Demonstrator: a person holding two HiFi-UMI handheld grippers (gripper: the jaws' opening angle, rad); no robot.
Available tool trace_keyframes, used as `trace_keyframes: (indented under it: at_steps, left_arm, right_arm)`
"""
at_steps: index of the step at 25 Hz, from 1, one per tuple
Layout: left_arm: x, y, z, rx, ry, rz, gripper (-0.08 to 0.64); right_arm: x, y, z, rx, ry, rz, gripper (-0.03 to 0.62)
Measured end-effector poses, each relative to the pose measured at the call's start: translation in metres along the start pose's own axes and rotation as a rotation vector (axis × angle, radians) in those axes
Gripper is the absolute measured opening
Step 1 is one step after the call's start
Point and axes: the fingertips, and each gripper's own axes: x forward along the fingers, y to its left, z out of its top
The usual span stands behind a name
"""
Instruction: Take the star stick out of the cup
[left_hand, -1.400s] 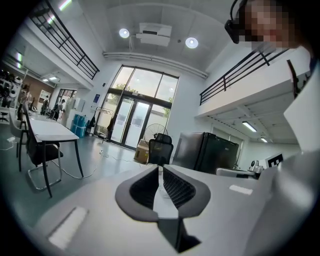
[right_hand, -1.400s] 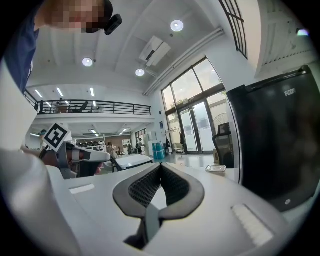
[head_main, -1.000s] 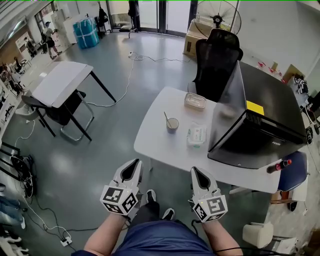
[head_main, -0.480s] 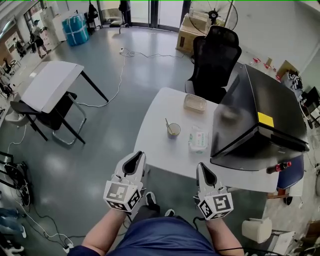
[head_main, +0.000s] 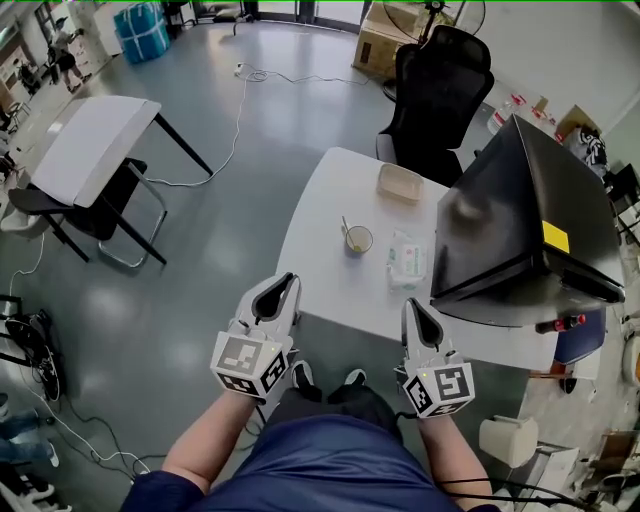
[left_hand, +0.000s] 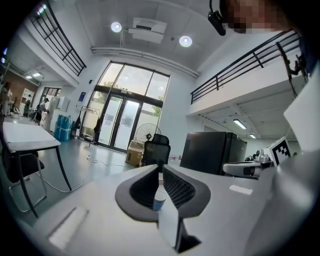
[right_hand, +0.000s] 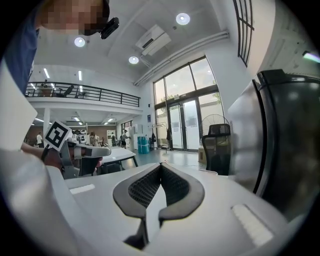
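Both tongs, left (head_main: 287, 280) and right (head_main: 413, 304), have shells of smooth, matt, pale plastic. Their pads (left_hand: 177, 187) are dark, ribbed and dull, rubbery in look. Ahead of them the table (head_main: 320, 280) is white, smooth and faintly sheened. The cup (head_main: 358, 240) ahead of the left tongs looks smooth. The pack (head_main: 406, 262) ahead of the right tongs is shiny soft film. The cabinet (head_main: 490, 230) beyond it is glossy black, almost mirror-like. The chair (head_main: 440, 80) past the table is matt black. The floor (head_main: 170, 290) is polished grey.

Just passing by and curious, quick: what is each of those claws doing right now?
Left gripper: slightly open, holding nothing.
Right gripper: closed, holding nothing.
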Motion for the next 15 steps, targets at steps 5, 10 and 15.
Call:
trace_keyframes:
  at_steps: [5,10,15]
  left_arm:
    - [0.019,0.007,-0.004,-0.012,0.015,0.018,0.026]
    - [0.047,0.004,0.001,-0.042,0.016,0.052,0.027]
    - [0.076,0.0,-0.003,-0.098,0.017,0.084,0.028]
  right_arm:
    - [0.022,-0.005,-0.005,0.014,0.008,0.027,0.006]
    - [0.044,-0.023,-0.001,0.036,0.012,0.074,0.008]
    - [0.061,-0.042,0.008,0.043,-0.002,0.129,0.008]
